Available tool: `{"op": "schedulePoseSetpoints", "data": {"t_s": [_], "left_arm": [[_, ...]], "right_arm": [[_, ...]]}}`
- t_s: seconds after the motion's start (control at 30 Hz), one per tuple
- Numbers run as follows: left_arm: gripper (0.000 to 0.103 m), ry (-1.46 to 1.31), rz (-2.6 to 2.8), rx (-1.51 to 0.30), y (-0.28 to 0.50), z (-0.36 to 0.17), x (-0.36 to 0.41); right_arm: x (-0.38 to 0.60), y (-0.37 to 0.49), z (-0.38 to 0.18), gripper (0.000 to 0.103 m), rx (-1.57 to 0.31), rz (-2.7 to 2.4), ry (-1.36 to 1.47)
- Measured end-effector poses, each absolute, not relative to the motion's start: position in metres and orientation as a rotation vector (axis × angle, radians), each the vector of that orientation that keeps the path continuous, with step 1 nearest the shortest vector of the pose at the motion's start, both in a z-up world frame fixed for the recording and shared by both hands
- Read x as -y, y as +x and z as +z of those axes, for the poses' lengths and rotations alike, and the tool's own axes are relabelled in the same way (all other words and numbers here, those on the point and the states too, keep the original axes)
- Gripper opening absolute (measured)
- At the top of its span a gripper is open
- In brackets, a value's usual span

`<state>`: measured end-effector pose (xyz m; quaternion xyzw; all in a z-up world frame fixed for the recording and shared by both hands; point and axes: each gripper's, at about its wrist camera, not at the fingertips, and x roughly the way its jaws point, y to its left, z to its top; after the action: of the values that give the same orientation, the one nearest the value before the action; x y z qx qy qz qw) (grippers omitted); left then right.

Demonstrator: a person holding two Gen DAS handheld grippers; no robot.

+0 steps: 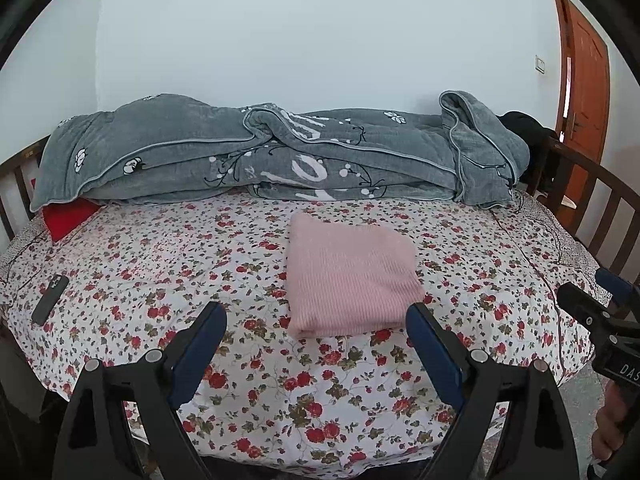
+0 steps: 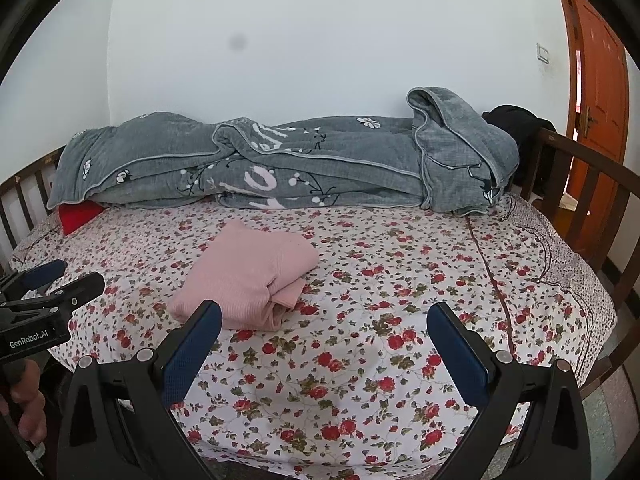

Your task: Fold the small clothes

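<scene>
A pink knit garment (image 1: 350, 276) lies folded into a compact rectangle on the floral bedsheet (image 1: 200, 264); in the right wrist view it (image 2: 248, 276) sits left of centre, with folded layers showing at its near right corner. My left gripper (image 1: 316, 316) is open and empty, held above the near part of the bed just short of the garment. My right gripper (image 2: 324, 316) is open and empty, to the right of the garment. Each gripper shows at the edge of the other's view, the right one (image 1: 596, 300) and the left one (image 2: 52, 284).
A rumpled grey quilt (image 1: 280, 152) lies along the back of the bed by the wall. A red cushion (image 1: 68, 216) peeks out under its left end. A dark phone (image 1: 50, 298) lies on the sheet at left. Wooden rails (image 1: 600, 200) bound the bed; an orange door (image 1: 584, 92) is at right.
</scene>
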<state>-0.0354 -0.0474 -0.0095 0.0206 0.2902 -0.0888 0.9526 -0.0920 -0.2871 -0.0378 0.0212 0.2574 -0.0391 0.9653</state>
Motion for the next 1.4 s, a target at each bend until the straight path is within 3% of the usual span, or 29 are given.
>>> {"op": "schedulePoseSetpoints", "data": {"t_s": [1.4], "left_arm": [[0.091, 0.028, -0.193, -0.594, -0.038, -0.009, 0.05]], "right_arm": [[0.278, -0.099, -0.03, 0.101, -0.507, -0.1, 0.056]]}}
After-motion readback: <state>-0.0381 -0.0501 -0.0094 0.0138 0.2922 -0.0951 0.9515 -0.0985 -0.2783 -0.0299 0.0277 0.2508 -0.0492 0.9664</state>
